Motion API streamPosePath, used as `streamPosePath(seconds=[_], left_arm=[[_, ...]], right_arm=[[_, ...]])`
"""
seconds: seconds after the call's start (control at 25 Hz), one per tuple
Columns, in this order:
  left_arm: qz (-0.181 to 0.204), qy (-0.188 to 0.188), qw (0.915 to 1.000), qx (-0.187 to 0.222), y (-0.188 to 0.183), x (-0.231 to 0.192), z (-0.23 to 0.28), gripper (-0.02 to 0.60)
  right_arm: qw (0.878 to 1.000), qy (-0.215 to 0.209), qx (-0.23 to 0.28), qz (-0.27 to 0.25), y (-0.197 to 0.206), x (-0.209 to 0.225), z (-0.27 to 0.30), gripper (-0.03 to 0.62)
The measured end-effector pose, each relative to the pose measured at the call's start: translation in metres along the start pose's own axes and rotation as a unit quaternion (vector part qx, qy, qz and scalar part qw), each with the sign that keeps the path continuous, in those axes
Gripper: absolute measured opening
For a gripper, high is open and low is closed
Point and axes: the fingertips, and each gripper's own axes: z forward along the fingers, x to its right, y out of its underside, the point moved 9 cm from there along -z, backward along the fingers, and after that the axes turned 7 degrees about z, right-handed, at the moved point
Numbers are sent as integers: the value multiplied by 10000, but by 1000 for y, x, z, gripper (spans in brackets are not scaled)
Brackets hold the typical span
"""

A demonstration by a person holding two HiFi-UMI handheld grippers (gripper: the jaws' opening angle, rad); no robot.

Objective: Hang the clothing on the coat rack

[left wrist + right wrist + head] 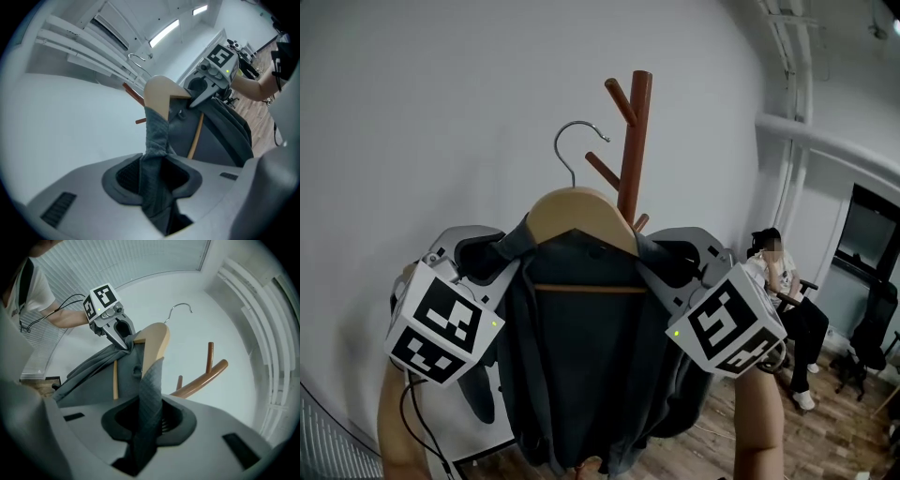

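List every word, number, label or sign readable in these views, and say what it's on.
No readable text anywhere.
Left marker cube and right marker cube: black-and-white square patterns only, no letters or digits.
Dark print on the person's white shirt: too small to read.
Dark garment, wooden hanger: no labels visible.

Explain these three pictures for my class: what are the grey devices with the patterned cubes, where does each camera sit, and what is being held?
No robot here: a person holds a two-jaw tool, cube included, in each hand. The head view comes from a camera on their head; the gripper views come from cameras riding on each tool, looking along its jaws. The left gripper and right gripper each pinch one side of a dark grey garment draped on a wooden hanger. Its hook is not yet on the brown coat rack.
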Motion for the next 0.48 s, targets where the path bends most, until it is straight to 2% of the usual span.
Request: streamPosePath(seconds=[0.12, 0.48], left_arm=[[-1, 5, 10000, -43, -6, -13, 8, 124], [-38, 48, 9999, -95, -8, -15, 11, 124]], right_arm=[[9999, -65, 34, 103, -2, 14, 5, 77], [9998, -94, 71, 128, 1, 13, 5, 77]])
